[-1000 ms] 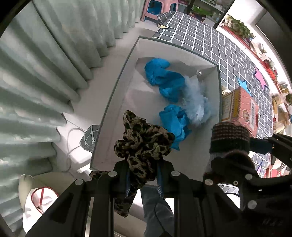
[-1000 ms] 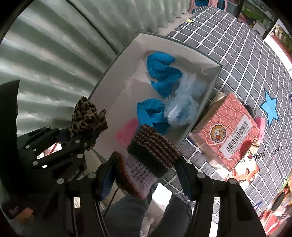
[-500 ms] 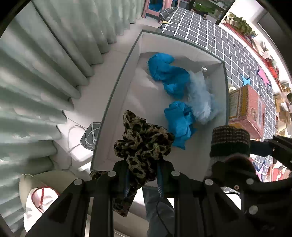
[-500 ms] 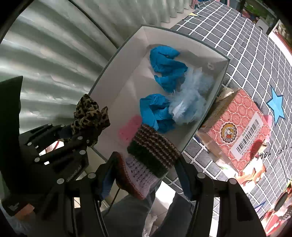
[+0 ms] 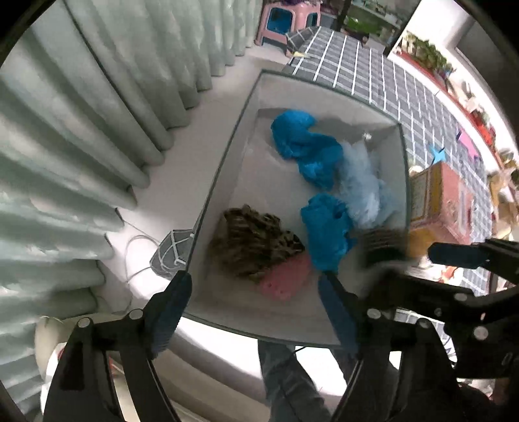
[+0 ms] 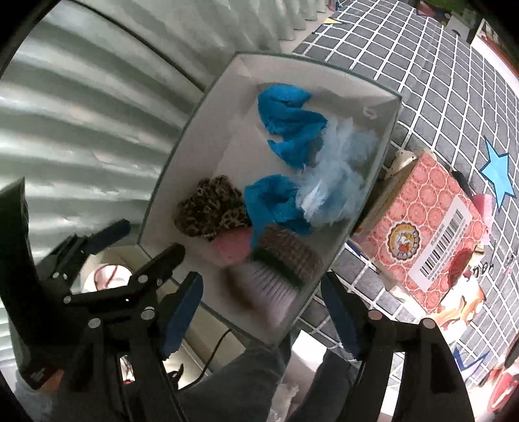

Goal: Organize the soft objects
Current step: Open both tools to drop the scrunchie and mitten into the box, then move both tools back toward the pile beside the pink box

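Leopard scrunchie (image 5: 256,246) lay in white box (image 5: 223,181); knitted sock (image 6: 275,269) beside it. Your left hand-held gripper (image 5: 253,305) and right hand-held gripper (image 6: 262,308) had just opened, jaws apart, nothing held.

A domestic interior is indicated, likely a living or play area. Pale pleated curtains (image 5: 97,107) are seen hanging to the floor along one side. A grey grid-patterned play mat (image 6: 438,71) with star shapes is laid over the floor. A small pink plastic stool (image 5: 285,19) is observed at the far end, and a shelf of potted plants (image 5: 425,55) is noted beside bright daylight.
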`<action>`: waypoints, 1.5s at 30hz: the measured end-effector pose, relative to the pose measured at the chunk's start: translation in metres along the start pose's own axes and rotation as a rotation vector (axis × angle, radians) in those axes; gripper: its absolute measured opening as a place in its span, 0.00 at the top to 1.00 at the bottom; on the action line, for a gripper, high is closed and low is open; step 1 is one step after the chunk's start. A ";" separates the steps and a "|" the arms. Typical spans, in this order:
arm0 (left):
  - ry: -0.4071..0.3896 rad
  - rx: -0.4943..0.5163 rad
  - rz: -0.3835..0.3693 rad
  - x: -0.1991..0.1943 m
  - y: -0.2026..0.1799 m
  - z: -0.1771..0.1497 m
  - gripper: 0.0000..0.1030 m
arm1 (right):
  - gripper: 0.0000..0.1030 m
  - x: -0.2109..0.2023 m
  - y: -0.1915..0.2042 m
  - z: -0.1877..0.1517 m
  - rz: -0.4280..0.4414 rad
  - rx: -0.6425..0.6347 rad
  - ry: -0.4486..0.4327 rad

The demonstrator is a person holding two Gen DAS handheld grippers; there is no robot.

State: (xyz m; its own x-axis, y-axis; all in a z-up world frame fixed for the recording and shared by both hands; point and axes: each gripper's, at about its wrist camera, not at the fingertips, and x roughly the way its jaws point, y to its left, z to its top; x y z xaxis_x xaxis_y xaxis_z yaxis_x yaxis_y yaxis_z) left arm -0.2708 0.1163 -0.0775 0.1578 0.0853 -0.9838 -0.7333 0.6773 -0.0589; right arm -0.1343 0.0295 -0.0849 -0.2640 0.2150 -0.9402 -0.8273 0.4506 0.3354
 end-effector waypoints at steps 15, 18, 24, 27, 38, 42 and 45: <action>-0.020 -0.019 -0.031 -0.016 -0.017 0.021 0.00 | 0.01 -0.056 -0.025 0.002 -0.040 0.060 -0.170; -0.031 0.022 -0.042 -0.021 -0.037 0.028 0.00 | 0.01 -0.075 -0.051 -0.001 -0.056 0.123 -0.209; -0.025 0.109 -0.071 -0.025 -0.080 0.043 0.00 | 0.01 -0.091 -0.132 -0.014 -0.109 0.324 -0.236; -0.020 0.159 -0.069 -0.025 -0.104 0.051 0.00 | 0.01 -0.085 -0.173 -0.021 -0.129 0.413 -0.215; 0.015 0.284 -0.063 -0.018 -0.181 0.075 0.00 | 0.01 -0.037 -0.275 -0.025 -0.189 0.546 -0.100; 0.029 0.305 -0.054 -0.012 -0.202 0.081 0.00 | 0.01 -0.016 -0.300 -0.012 -0.198 0.544 -0.066; 0.035 0.327 -0.033 -0.006 -0.221 0.088 0.00 | 0.01 0.000 -0.310 0.000 -0.186 0.532 -0.048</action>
State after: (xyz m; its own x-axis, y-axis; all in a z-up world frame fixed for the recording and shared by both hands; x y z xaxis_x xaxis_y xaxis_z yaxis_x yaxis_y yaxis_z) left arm -0.0513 0.0304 -0.0438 0.1512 0.0381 -0.9878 -0.4761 0.8785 -0.0390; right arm 0.1222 -0.1099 -0.1892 -0.1042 0.1238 -0.9868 -0.4905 0.8568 0.1593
